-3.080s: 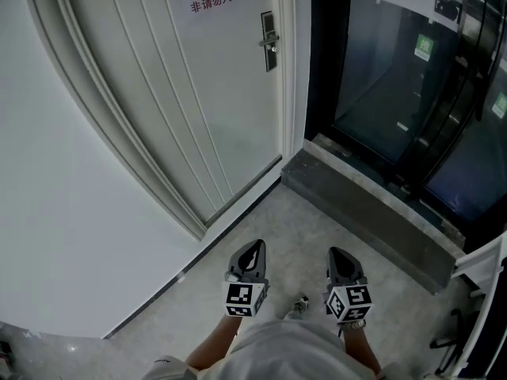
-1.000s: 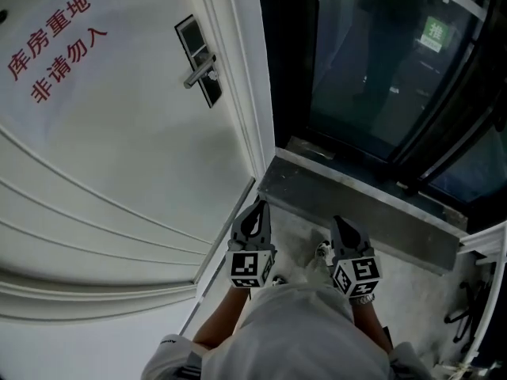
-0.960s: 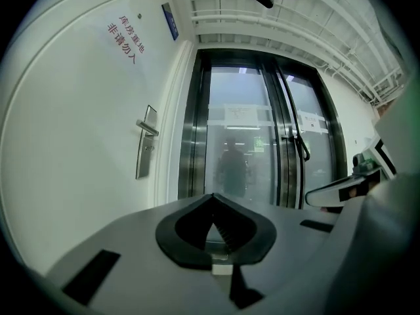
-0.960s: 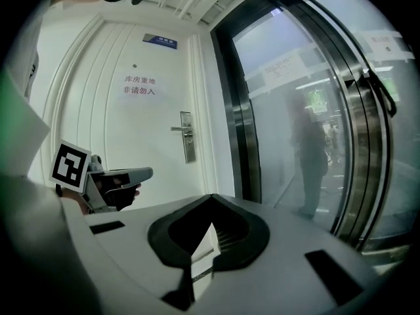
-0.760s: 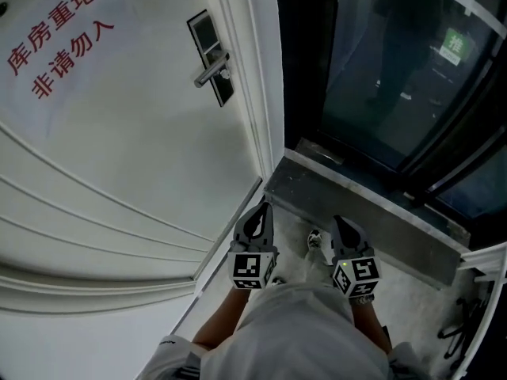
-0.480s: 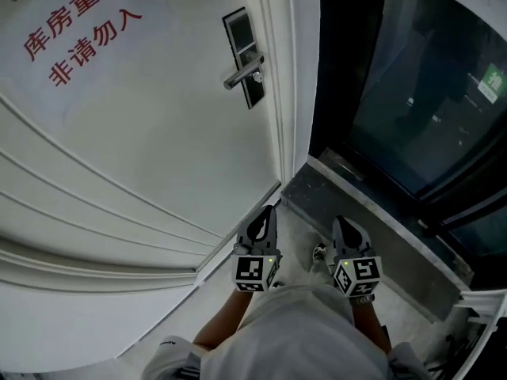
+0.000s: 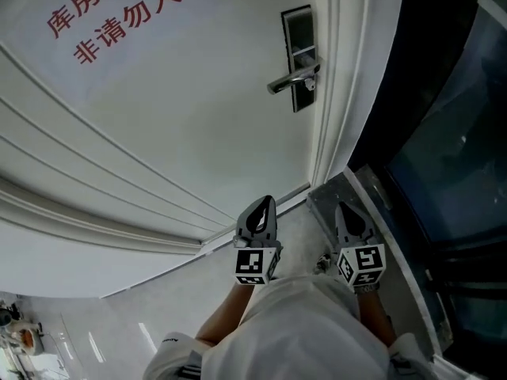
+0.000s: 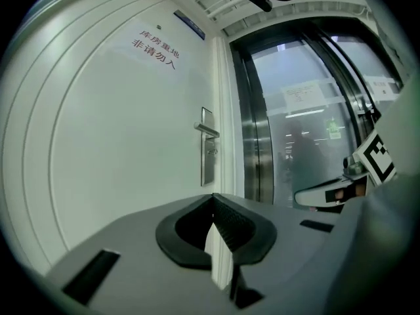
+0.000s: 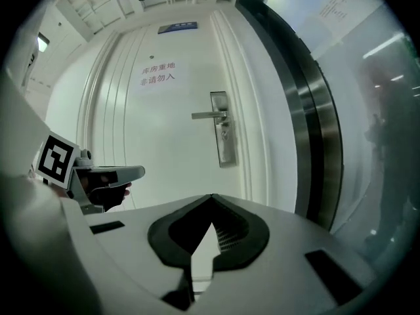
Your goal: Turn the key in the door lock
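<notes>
The white door [image 7: 182, 109] carries a dark lock plate [image 7: 299, 54] with a silver lever handle [image 7: 291, 78]. A small key-like piece [image 7: 310, 85] sits just under the lever. The lock plate also shows in the left gripper view [image 8: 207, 147] and in the right gripper view [image 9: 224, 135]. My left gripper [image 7: 264, 203] and right gripper [image 7: 347, 210] are held low, close to the body and well short of the lock. Both are shut with nothing between the jaws. In its own view, each points level towards the door.
Red printed characters [image 7: 111, 22] mark the door's upper part. The door frame [image 7: 341, 93] stands right of the lock, and beyond it a dark glass wall [image 7: 451, 133]. A raised stone sill [image 7: 356, 204] runs along the floor at the right gripper.
The head view has swung round, so the lock plate has slid from the upper left to the upper middle-right. Both grippers have kept shut, side by side near the body.
</notes>
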A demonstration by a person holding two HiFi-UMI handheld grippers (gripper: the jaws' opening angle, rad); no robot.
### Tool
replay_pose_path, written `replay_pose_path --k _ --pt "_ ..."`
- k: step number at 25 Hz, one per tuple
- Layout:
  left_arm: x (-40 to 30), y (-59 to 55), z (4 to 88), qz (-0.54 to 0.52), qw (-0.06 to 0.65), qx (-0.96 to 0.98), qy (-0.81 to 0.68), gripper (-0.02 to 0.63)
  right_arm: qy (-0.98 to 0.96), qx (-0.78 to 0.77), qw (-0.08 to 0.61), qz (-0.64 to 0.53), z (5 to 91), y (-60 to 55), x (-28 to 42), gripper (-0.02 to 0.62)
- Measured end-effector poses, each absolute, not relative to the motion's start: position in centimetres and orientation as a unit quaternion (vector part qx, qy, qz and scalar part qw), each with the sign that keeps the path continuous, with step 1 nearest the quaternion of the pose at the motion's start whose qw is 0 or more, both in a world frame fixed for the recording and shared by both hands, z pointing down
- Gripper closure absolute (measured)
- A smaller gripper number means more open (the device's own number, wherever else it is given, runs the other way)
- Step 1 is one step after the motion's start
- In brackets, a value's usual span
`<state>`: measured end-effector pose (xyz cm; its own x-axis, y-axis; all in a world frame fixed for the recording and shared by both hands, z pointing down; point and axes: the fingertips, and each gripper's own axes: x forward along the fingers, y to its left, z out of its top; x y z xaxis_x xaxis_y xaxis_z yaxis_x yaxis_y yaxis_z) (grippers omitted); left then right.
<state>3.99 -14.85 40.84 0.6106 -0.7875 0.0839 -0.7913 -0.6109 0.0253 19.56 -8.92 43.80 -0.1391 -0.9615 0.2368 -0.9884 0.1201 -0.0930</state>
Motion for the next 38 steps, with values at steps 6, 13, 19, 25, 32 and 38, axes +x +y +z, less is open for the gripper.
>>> replay_pose_path --k 6,13,19,25,32,38 --pt "5.0 -16.7 40.2 0.035 0.023 0.863 -0.504 0.598 -0.790 0.601 0.078 0.088 43.1 -12.6 21.9 0.606" --pt "6.2 -18.3 38.6 0.017 0.007 0.834 -0.552 0.597 -0.818 0.557 0.143 -0.025 40.9 -17.1 23.8 0.606" --pt "6.6 -19.8 38.3 0.011 0.008 0.831 -0.556 0.598 -0.787 0.536 0.246 -0.181 38.7 -21.3 22.5 0.606" --pt "6.3 -23.4 38.1 -0.005 0.020 0.838 -0.545 0.598 -0.758 0.540 0.288 -0.226 36.8 -24.9 21.3 0.606" --pt "7.2 -26.9 36.6 -0.021 0.009 0.859 -0.511 0.598 -0.722 0.544 0.328 -0.275 35.0 -28.0 21.3 0.606" --pt "8.1 -28.7 37.0 0.005 0.009 0.886 -0.463 0.598 -0.679 0.549 0.368 -0.321 33.5 -30.6 20.8 0.606"
